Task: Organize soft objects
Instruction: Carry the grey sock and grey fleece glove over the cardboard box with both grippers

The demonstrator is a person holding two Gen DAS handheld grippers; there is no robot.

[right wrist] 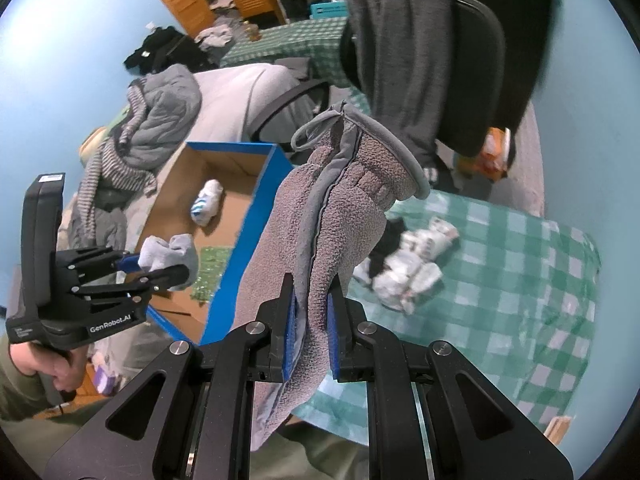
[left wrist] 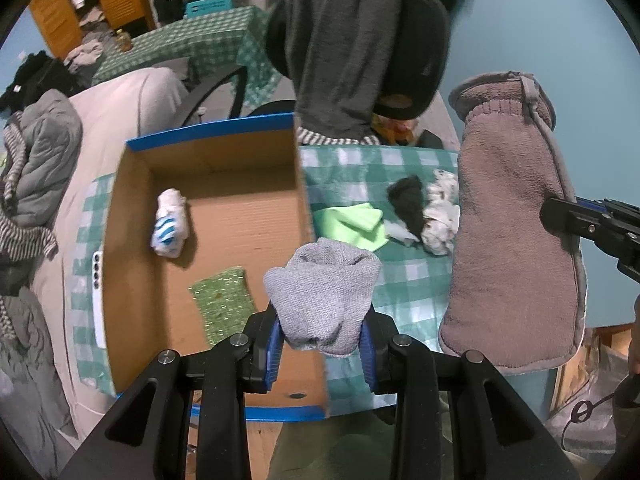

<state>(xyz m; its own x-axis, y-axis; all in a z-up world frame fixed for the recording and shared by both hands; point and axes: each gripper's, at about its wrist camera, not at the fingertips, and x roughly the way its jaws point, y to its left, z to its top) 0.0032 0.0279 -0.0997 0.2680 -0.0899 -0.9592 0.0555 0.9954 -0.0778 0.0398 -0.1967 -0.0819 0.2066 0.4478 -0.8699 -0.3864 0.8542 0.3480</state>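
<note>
Softness rules here: the taupe fleece mitt point(right wrist: 320, 216), pinched mid-body in the clenched right gripper point(right wrist: 311, 336), droops limply above the counter point(right wrist: 500, 280) under its green-checked cloth; it looks light, and a pinch near its ribbed cuff would likely keep it from folding. The left gripper point(left wrist: 323, 344) is clamped on a balled grey knit sock point(left wrist: 324, 292) over the near rim of the blue-edged cardboard box point(left wrist: 208, 140), which holds a white-and-blue rolled sock point(left wrist: 170, 224). Beyond, clothes lie heaped in a cluttered room.
</note>
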